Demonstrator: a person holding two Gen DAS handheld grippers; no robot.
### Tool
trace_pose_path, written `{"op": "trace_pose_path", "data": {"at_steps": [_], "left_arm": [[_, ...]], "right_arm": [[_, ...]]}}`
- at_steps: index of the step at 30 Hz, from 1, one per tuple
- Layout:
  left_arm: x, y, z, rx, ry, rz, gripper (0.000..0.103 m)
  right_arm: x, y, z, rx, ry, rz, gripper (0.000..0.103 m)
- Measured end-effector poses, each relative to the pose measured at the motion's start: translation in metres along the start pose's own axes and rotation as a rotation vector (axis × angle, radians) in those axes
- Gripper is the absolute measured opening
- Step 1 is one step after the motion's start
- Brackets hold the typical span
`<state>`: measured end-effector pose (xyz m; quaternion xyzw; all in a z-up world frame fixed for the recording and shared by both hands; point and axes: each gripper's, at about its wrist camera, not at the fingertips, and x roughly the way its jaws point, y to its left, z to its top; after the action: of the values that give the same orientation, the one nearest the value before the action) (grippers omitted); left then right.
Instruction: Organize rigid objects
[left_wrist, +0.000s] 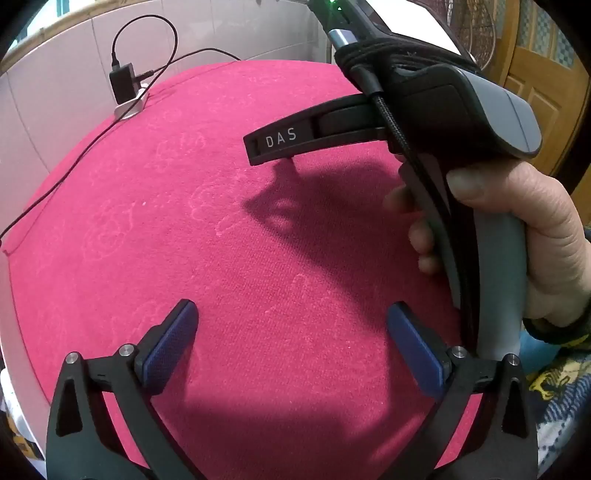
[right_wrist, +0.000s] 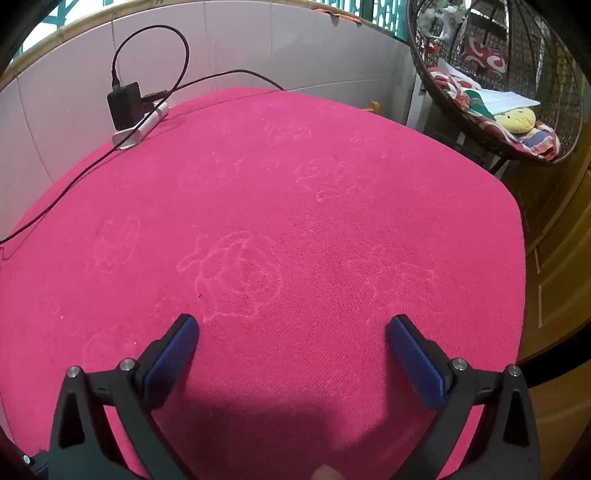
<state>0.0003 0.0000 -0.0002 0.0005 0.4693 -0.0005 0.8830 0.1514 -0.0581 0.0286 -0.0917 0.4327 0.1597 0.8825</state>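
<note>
Rigid objects that I can make out on the table (right_wrist: 461, 206) come down to two things at its far left corner: a black charger (right_wrist: 123, 105) standing upright in a white power strip (right_wrist: 142, 129), right against the tiled wall (right_wrist: 258, 44). A black cable (right_wrist: 55, 199) loops above the charger and another trails off the table's left edge. The rest of what I see of the table is a pink cloth (right_wrist: 332, 221) with faint outlined figures pressed into its pile. My left hand-held gripper (left_wrist: 291, 314) points steeply down at the cloth with its jaws spread wide apart, blue pads (left_wrist: 173, 343) facing each other and only cloth between them. My right hand-held gripper (right_wrist: 291, 325) is in the same attitude, jaws fully apart and gripping nothing, hanging over one of the outlined figures. From the left wrist view I see it from the side, up on the right: a hand (left_wrist: 517, 229) wraps its grey handle, one black finger lettered "DAS" reaches out over the cloth, and its shadow falls beneath. Past the table's right edge are a wicker hanging chair (right_wrist: 480, 110) holding patterned cushions and a yellow plush toy (right_wrist: 515, 120), and beyond that a wooden door (left_wrist: 535, 74).
</note>
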Motion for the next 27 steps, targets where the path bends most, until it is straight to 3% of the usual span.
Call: {"op": "trace_pose_path", "data": {"at_steps": [27], "left_arm": [[0.0004,0.0,0.0001,-0.001,-0.011,0.001,0.103]], "right_arm": [[0.0032,-0.0006,0.0005,-0.002,-0.006,-0.006,0.103]]}}
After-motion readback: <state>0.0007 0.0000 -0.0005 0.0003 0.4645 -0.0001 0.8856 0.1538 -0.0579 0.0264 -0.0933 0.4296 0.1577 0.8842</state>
